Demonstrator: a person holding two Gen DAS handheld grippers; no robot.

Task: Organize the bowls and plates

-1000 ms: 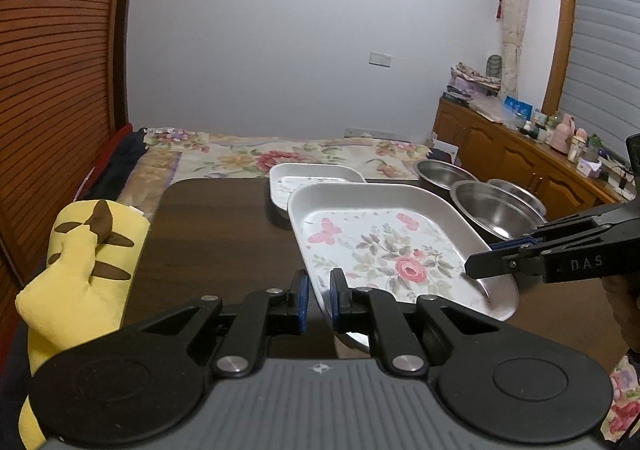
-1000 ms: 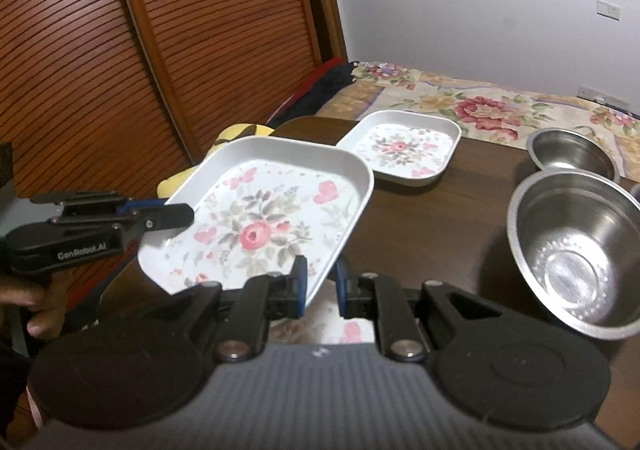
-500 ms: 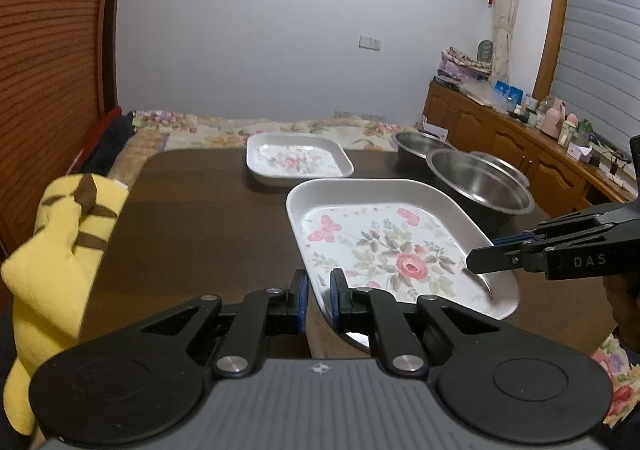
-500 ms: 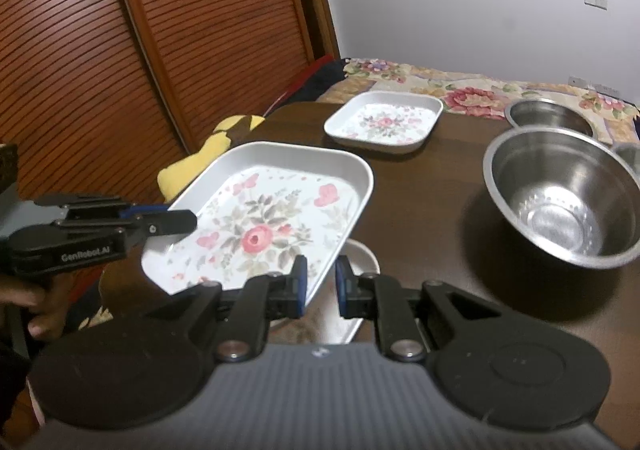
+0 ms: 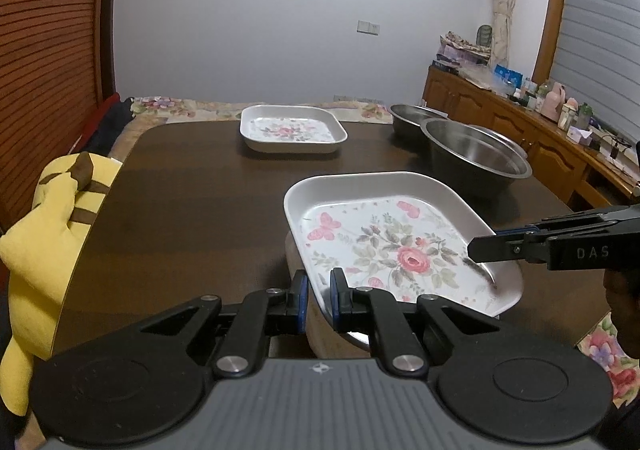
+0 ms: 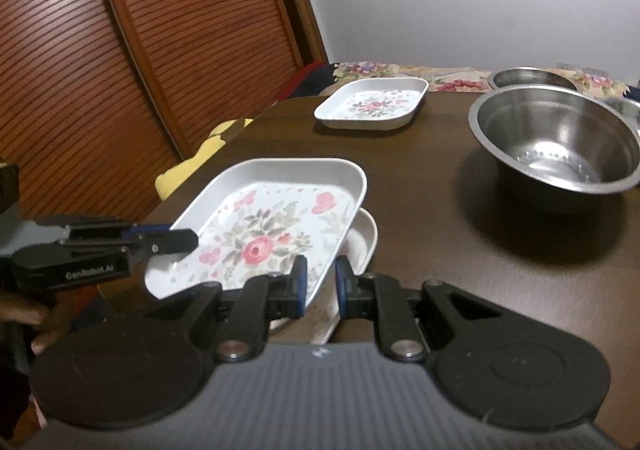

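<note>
So both tongs, left (image 5: 316, 292) and right (image 6: 320, 284), pinch opposite rims of the white floral rectangular plate (image 5: 396, 246), keeping it level above another white dish (image 6: 362, 242) on the dark wooden desk (image 5: 192, 206), probably for stacking.

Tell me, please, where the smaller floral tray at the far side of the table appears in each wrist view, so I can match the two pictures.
Left wrist view: the smaller floral tray sits upper centre, resting on the dark table beyond the held large floral tray.
Right wrist view: the same tray lies upper centre-right, left of the steel bowls.
Shared landmark: the big steel bowl, to the tray's right in both.
</note>
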